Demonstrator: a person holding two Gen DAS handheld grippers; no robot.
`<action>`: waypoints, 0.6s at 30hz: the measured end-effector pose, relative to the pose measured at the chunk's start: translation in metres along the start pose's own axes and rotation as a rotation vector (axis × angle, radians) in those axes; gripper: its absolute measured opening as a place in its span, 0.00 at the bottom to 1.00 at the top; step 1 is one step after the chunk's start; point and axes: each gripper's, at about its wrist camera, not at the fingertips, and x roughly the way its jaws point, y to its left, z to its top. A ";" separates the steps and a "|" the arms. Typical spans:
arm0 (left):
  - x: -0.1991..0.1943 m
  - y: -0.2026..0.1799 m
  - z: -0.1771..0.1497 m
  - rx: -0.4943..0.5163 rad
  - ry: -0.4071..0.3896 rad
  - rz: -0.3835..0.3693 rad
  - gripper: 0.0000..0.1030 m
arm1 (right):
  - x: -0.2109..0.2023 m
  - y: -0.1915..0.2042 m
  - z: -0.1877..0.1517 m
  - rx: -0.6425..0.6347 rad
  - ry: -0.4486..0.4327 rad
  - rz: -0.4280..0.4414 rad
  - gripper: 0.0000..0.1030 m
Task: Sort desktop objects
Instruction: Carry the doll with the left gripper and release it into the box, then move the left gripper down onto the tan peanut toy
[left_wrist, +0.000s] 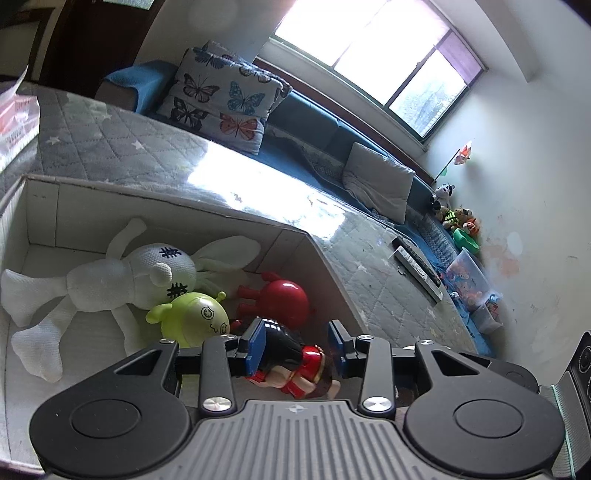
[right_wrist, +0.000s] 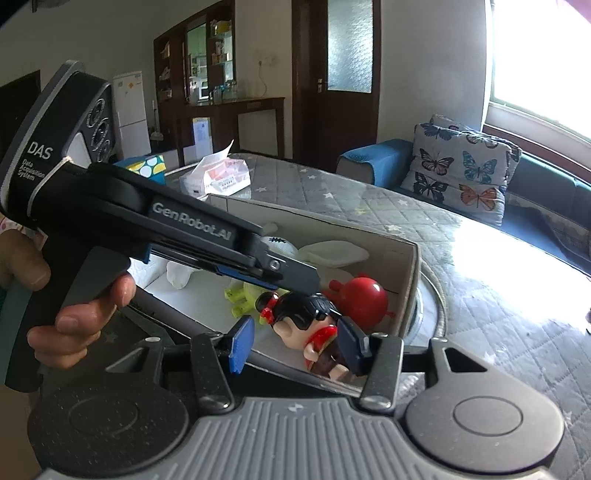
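Observation:
A white cardboard box (left_wrist: 291, 236) stands on the quilted table. In it lie a white plush bunny (left_wrist: 122, 273), a green alien toy (left_wrist: 195, 317) and a red round toy (left_wrist: 284, 301). A doll with black hair and red dress (left_wrist: 295, 365) lies in the box's near corner. My left gripper (left_wrist: 297, 343) is open, its blue pads on either side of the doll's head, not gripping it. In the right wrist view the box (right_wrist: 410, 273), the doll (right_wrist: 314, 325) and the red toy (right_wrist: 364, 299) show. My right gripper (right_wrist: 295, 343) is open and empty above the box's near edge.
A tissue pack (right_wrist: 221, 177) and a blue dotted box (right_wrist: 147, 168) lie at the table's far end. Two remotes (left_wrist: 417, 269) lie near the table edge. A blue sofa with a butterfly cushion (left_wrist: 221, 96) runs behind, with toys (left_wrist: 461, 221) in the corner.

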 end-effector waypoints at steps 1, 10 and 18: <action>-0.002 -0.003 -0.001 0.005 -0.002 0.000 0.39 | -0.005 -0.001 -0.002 0.009 -0.007 -0.001 0.50; -0.013 -0.032 -0.018 0.061 -0.007 -0.008 0.39 | -0.038 -0.010 -0.021 0.047 -0.036 -0.034 0.58; -0.013 -0.065 -0.042 0.116 0.019 -0.035 0.38 | -0.063 -0.025 -0.049 0.092 -0.034 -0.087 0.64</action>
